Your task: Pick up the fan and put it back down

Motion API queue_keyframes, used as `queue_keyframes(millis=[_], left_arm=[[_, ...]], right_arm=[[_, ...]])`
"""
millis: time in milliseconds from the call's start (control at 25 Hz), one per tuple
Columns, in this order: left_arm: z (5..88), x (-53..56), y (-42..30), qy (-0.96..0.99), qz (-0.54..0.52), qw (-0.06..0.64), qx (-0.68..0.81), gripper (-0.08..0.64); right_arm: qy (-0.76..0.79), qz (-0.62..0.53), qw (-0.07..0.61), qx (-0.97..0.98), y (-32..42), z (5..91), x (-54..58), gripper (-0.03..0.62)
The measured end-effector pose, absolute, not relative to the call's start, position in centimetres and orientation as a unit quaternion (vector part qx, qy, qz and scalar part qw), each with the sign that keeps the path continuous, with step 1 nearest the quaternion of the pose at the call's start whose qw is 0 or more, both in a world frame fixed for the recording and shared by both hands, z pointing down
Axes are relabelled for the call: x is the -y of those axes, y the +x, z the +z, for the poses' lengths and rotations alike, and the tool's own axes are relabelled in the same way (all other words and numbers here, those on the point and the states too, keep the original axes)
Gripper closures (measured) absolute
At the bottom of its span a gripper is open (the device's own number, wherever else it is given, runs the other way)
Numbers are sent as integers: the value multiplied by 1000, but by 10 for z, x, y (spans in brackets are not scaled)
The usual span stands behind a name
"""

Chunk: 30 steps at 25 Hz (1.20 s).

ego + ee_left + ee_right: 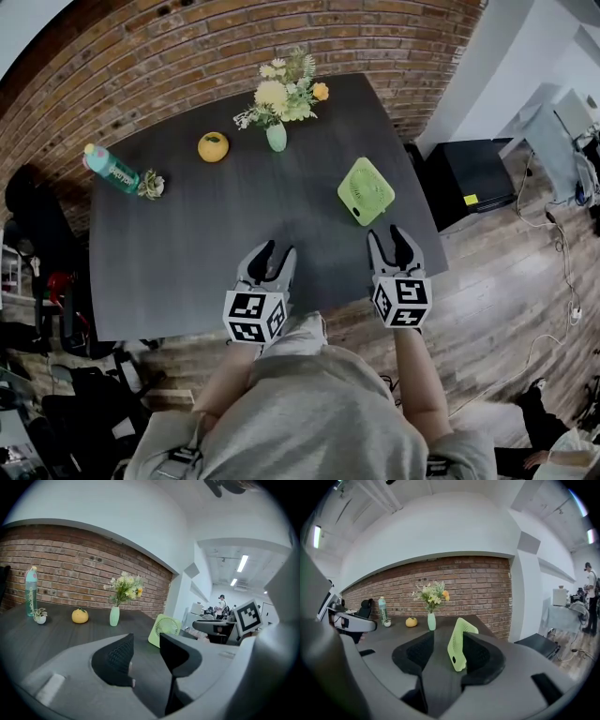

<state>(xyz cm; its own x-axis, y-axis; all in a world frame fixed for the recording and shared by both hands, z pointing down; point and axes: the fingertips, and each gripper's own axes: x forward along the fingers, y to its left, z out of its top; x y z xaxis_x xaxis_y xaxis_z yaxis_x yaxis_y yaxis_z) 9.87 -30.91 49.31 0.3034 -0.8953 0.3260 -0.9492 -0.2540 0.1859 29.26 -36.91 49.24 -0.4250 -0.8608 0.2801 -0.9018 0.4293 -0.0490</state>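
A light green square fan (366, 190) stands upright on the dark table (187, 253), near its right edge. My right gripper (389, 234) hovers just short of the fan with its jaws open and nothing between the pads. In the right gripper view the fan (458, 644) shows edge-on ahead, framed by that gripper (446, 641). My left gripper (270, 251) is open and empty over the table's front edge. In the left gripper view the fan (163, 629) stands ahead to the right of the left gripper (146, 644).
A mint vase of flowers (277, 131), a yellow fruit (213, 147), a teal bottle (111, 169) and a small potted plant (151, 185) stand along the table's far side by the brick wall. A black cabinet (469, 178) stands right of the table.
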Motion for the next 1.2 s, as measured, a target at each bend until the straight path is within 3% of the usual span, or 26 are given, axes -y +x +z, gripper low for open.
queue_keyframes(millis=[400,1200], left_arm=[[502,338,90,788,83,182,582,359],[516,371,86,788,94,197,576,359]], right_arm=[[533,104,126,830,299,515,422,365],[539,122,152,820,302,545,477,365]])
